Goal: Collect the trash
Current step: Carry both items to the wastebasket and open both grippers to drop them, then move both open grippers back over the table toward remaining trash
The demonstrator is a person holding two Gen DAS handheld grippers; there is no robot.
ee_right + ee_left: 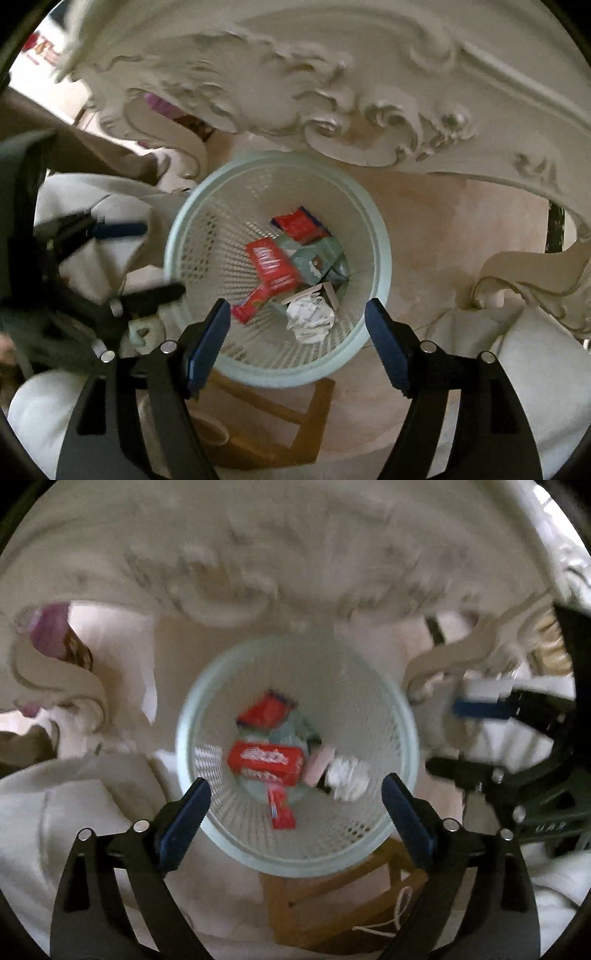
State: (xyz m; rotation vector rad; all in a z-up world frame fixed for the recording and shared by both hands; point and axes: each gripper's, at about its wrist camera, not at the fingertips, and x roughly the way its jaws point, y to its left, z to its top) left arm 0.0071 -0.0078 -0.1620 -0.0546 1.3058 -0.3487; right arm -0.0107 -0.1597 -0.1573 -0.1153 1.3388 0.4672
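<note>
A pale green mesh waste basket [402,716] stands on the floor below both grippers; it also shows in the right wrist view [380,236]. Inside lie a red box [264,760] [271,264], a red wrapper [264,710] [299,223], a grey-green packet [317,254], a pink piece [319,764] and a crumpled white paper [349,775] [310,317]. My left gripper [295,794] is open and empty above the basket. My right gripper [297,317] is open and empty above it too. Each gripper shows at the edge of the other's view: the right [480,709], the left [118,229].
An ornate carved cream furniture edge [332,92] [258,572] runs across the top. A wooden stool frame [332,897] [266,417] lies under the basket. White cloth [74,794] [535,369] lies on both sides. The floor [461,240] is pinkish tile.
</note>
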